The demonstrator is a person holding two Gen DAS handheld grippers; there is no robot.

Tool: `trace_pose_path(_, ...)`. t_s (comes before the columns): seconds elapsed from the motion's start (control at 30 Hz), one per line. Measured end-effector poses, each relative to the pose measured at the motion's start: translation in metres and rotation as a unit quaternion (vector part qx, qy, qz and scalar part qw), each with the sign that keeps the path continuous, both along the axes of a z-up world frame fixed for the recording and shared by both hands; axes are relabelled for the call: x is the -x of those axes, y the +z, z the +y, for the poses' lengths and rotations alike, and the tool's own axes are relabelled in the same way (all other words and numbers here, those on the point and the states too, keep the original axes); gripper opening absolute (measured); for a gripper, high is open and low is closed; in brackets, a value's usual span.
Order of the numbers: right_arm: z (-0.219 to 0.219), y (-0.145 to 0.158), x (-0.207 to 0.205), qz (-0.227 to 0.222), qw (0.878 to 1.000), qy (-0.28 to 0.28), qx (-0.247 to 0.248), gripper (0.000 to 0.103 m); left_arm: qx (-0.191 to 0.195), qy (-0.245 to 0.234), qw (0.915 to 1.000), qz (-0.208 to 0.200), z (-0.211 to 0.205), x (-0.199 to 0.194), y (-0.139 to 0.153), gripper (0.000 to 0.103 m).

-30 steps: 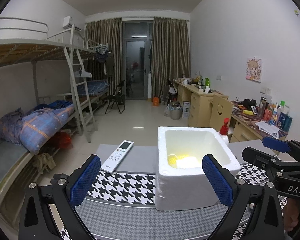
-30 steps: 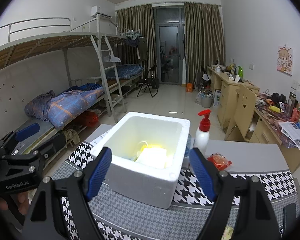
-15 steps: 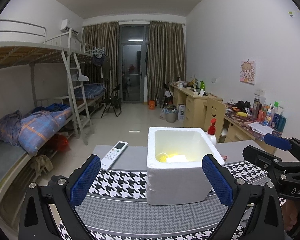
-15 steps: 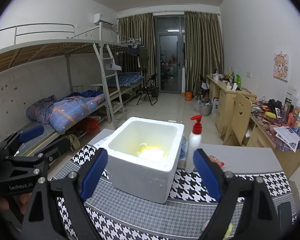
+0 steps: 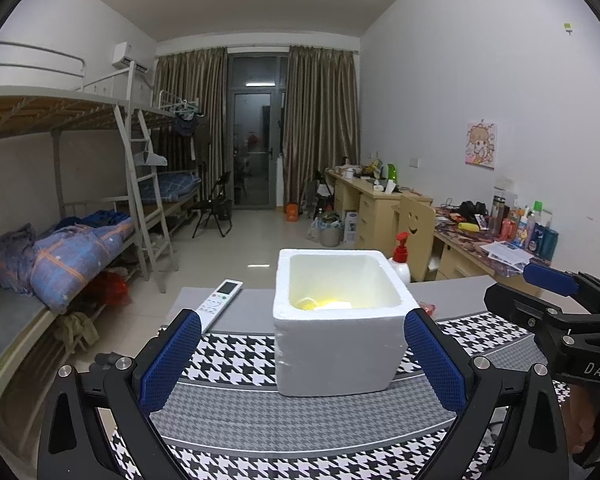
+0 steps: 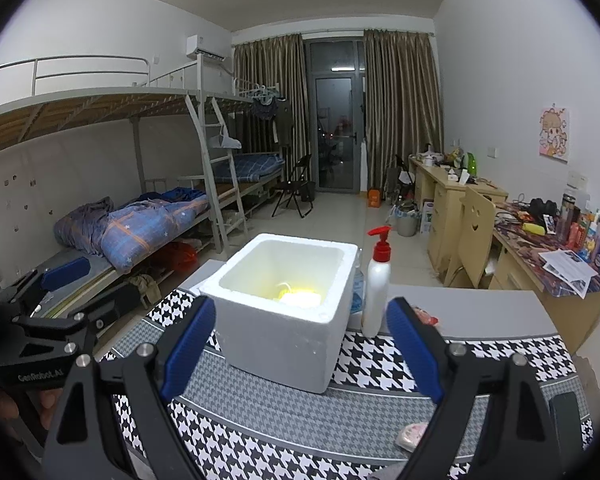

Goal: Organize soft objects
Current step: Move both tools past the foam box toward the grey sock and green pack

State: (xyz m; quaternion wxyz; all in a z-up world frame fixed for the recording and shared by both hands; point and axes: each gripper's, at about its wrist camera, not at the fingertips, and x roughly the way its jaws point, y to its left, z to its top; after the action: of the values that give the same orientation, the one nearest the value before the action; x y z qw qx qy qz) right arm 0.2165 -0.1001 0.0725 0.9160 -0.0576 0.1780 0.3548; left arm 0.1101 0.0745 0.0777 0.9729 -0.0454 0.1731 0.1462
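My left gripper [image 5: 302, 354] has its blue fingers [image 5: 171, 358] standing wide apart with nothing between them, hanging above the near part of the counter [image 5: 300, 416], which is covered by a black-and-white houndstooth cloth with grey bands. My right gripper [image 6: 300, 350] is the same: its fingers [image 6: 414, 350] are spread wide and clamp on nothing. Beyond both pairs of fingers, apart from them, stands the white foam box [image 5: 338, 320], open at the top, resting on the cloth. Inside it, low against the bottom, lie soft things: something yellow [image 5: 314, 303] and, just beside it, a pale white piece [image 6: 302, 299]; I cannot tell exactly what they are. From the right wrist view a white pump bottle with a red top [image 6: 376, 284] stands upright just to the right of the box, and a small red packet [image 6: 424, 315] lies on the bare grey counter to the right of the bottle, partly hidden behind my right finger. A small pinkish object [image 6: 412, 435] lies on the cloth near the bottom right, close to me. From the left wrist view a white remote control [image 5: 219, 305] lies on the grey counter to the left of the box, well apart from it. Each view catches the other gripper at its outer edge, with part of a hand under it.
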Motion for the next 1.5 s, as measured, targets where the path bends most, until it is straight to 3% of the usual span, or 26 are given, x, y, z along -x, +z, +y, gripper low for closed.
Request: trace_pose_path(1.5, -0.062, -0.024, 0.026, -0.021, 0.998, -0.045, -0.025, 0.09, -0.009, -0.029, 0.9988, -0.038, -0.044, 0.023, -0.015, 0.102)
